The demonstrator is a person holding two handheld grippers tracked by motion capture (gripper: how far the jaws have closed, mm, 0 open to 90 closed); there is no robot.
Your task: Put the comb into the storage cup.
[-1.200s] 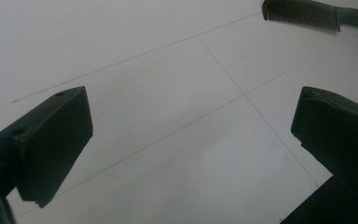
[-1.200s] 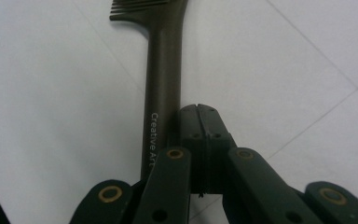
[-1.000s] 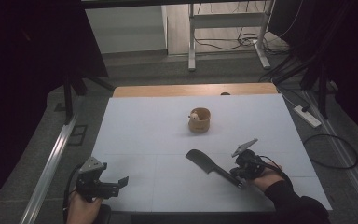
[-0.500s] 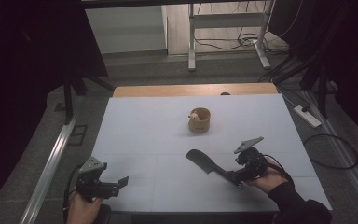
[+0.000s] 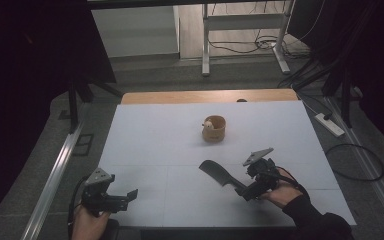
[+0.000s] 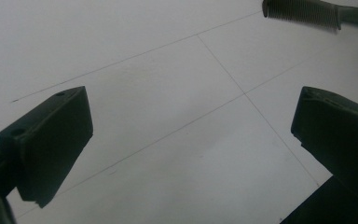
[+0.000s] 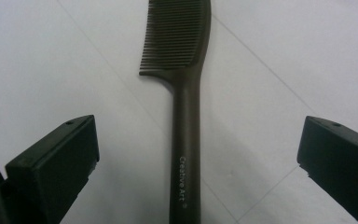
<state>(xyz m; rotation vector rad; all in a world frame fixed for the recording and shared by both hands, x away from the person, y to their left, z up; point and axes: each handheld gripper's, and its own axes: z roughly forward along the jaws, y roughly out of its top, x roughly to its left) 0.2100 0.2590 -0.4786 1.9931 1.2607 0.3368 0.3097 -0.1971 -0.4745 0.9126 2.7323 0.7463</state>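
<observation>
A dark brown comb (image 5: 219, 175) with a long handle lies flat on the white table (image 5: 170, 135), right of centre near the front. My right gripper (image 5: 246, 192) sits at the handle's end. In the right gripper view the comb (image 7: 186, 93) runs up the middle. The right gripper (image 7: 200, 137) has just been opening, and its jaws now stand wide on either side of the handle without touching it. My left gripper (image 5: 128, 198) rests open at the front left with nothing in it. In the left gripper view the gripper (image 6: 191, 116) faces bare table, with the comb (image 6: 303, 11) at the top right.
A small round wooden cup (image 5: 214, 128) with a small pale thing at its rim stands beyond the comb, mid-table. A wooden strip (image 5: 210, 96) edges the far side. A metal rail (image 5: 50, 180) runs along the left, and cables and a power strip (image 5: 330, 125) lie on the floor at the right.
The right hand and its gripper have shifted slightly toward the front edge. The comb lies in about the same place. The left gripper has not moved.
</observation>
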